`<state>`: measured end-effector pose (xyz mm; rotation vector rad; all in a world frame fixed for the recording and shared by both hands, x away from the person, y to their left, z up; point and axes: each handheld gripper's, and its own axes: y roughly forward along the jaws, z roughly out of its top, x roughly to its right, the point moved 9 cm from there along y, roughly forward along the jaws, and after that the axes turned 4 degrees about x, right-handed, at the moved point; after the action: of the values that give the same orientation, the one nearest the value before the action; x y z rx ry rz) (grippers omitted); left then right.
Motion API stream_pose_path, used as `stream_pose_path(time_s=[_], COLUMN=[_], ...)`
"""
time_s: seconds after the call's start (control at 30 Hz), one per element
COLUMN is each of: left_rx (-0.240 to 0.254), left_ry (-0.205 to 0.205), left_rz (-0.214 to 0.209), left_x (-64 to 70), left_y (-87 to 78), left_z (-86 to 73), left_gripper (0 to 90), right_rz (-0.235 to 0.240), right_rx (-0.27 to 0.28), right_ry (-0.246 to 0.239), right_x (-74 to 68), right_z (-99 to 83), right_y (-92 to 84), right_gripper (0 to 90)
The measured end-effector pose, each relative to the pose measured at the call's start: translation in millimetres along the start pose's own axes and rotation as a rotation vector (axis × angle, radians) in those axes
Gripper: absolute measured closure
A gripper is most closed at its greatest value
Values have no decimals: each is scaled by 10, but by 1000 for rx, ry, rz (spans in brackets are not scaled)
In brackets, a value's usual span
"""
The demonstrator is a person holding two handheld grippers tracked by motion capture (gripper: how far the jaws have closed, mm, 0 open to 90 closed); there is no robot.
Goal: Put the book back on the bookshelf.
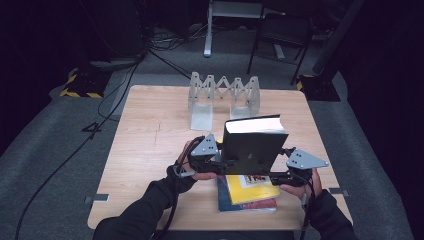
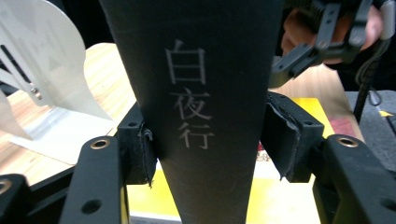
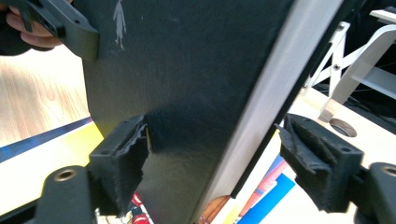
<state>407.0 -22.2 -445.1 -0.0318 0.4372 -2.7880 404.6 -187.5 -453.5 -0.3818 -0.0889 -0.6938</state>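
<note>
Black-covered and thick, a book [image 1: 254, 145] is held upright above the near middle of the wooden bench [image 1: 150, 150], spine toward the left tool [image 1: 220, 161]. That tool is closed on the spine, both pads pressing it, apparently so the book stays vertical for shelving. At 3 o'clock, the right tool [image 1: 277, 162] is spread open around the page edge, its pads clear of the cover. Directly beneath, a yellow book [image 1: 252, 189] is stacked on a blue one [image 1: 226, 202]. At 12 o'clock, a white folding book rack [image 1: 223, 97] is set, with nothing seen between.
</note>
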Motion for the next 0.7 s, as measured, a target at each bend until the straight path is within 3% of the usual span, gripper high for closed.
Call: stream_pose_path(time_s=[0.13,0.33,0.7], left_rx=[6,10,50], left_ry=[-13,-13,-10], left_rz=[-23,-51,-57], left_x=[16,40,69], left_y=[15,28,65], left_z=[22,49,180], left_gripper=[445,468,471], right_rz=[-3,-7,-13], right_rx=[-8,11,24], right_ry=[-17,-3,-16], right_x=[-15,0,-24], right_z=[-2,0,15], right_y=[58,50,25], right_gripper=[190,193,226])
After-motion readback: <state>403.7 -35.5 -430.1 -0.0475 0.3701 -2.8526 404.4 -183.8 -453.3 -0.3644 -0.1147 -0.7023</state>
